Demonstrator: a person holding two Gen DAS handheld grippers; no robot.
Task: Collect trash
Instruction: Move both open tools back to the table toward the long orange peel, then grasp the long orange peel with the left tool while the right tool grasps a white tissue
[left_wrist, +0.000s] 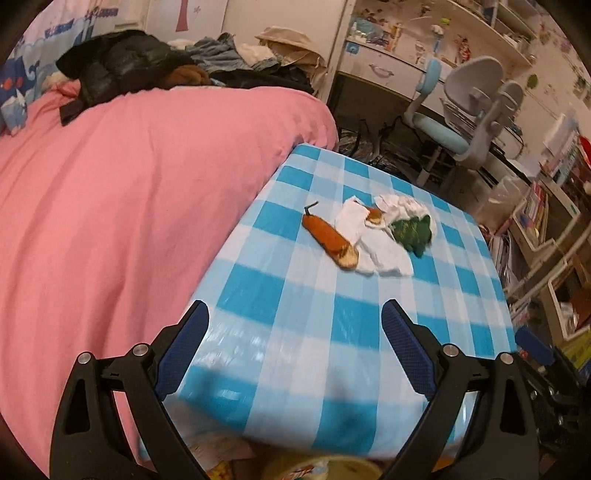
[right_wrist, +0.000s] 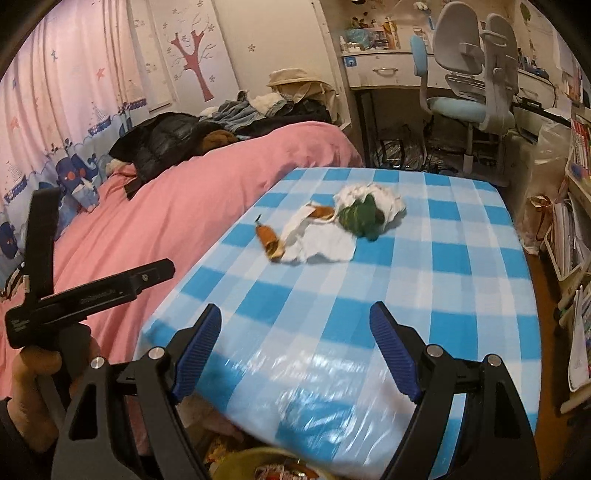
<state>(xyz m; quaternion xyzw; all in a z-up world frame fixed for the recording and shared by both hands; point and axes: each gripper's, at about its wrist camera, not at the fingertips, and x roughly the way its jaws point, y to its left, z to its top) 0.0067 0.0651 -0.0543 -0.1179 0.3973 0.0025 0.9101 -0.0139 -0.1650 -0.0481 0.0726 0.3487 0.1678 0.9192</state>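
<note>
Trash lies on the blue-checked table (left_wrist: 303, 332) near its far middle: an orange carrot-like piece (left_wrist: 328, 238) (right_wrist: 269, 240), crumpled white tissues (left_wrist: 373, 240) (right_wrist: 321, 240), a small brown scrap (left_wrist: 375, 216) (right_wrist: 323, 211) and a green leafy lump (left_wrist: 412, 230) (right_wrist: 360, 219). My left gripper (left_wrist: 295, 325) is open and empty over the table's near edge. My right gripper (right_wrist: 295, 328) is open and empty, also well short of the trash. The left tool's black handle (right_wrist: 88, 295) shows in the right wrist view, held by a hand.
A pink-covered bed (left_wrist: 129, 184) with piled dark clothes (left_wrist: 122, 66) borders the table's left side. A desk and a blue-grey chair (left_wrist: 469, 110) stand behind. Shelves with books (right_wrist: 576, 221) line the right. A yellowish container rim (right_wrist: 258, 465) shows below the table's near edge.
</note>
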